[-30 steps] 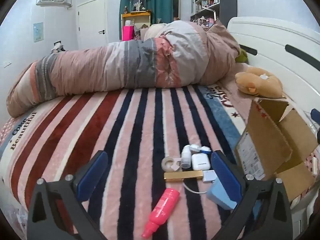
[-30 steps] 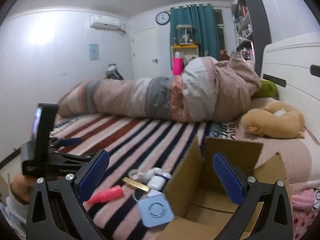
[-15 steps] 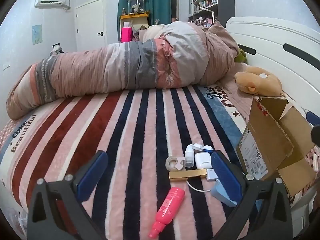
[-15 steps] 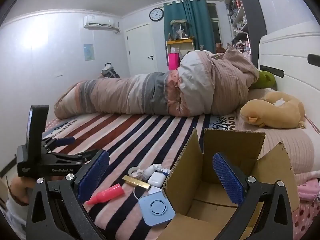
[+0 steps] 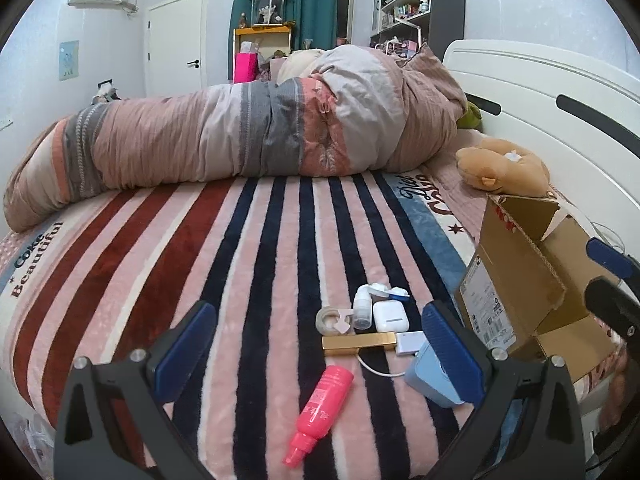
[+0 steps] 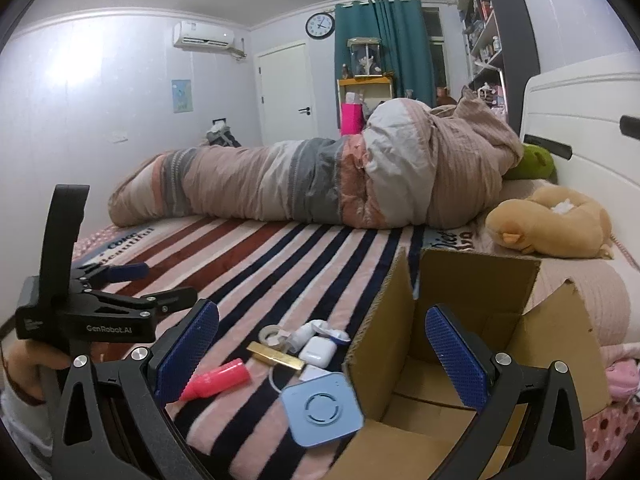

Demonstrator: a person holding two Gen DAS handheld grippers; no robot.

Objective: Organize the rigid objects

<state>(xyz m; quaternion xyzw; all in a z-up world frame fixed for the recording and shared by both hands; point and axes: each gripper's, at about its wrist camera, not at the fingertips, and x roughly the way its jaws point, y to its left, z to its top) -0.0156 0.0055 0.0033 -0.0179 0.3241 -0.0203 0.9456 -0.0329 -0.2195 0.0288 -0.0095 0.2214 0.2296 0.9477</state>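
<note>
left wrist view: the left claw (image 5: 320,344) is spread wide with nothing between its blue pads, hovering over the striped blanket (image 5: 248,264) on the bed. taking the cardboard box (image 5: 516,280) as landmark, a cluster of small things lies just to its left. the pink bottle (image 5: 322,414) is the one farthest from the box and lies flat, its long axis slanted, nozzle toward the camera and base pointing up toward the cluster. the gold bar (image 5: 359,343) lies crosswise, one end pointing at the box. beyond it sit the tape roll (image 5: 330,319), a small white bottle (image 5: 362,308) and the white earbud case (image 5: 390,317). the blue square device (image 5: 424,376) is closest to the box, partly hidden by the claw's right finger.

right wrist view: the right claw (image 6: 320,358) is likewise wide open and holds nothing, poised over the open box (image 6: 472,304), whose flaps stand up. left of the box, the blue device (image 6: 322,408) lies touching its wall. the pink bottle (image 6: 218,380) lies farther left, nozzle pointing away from the box. the gold bar (image 6: 276,356) runs diagonally. the left claw (image 6: 132,280) shows at far left, open.
</note>
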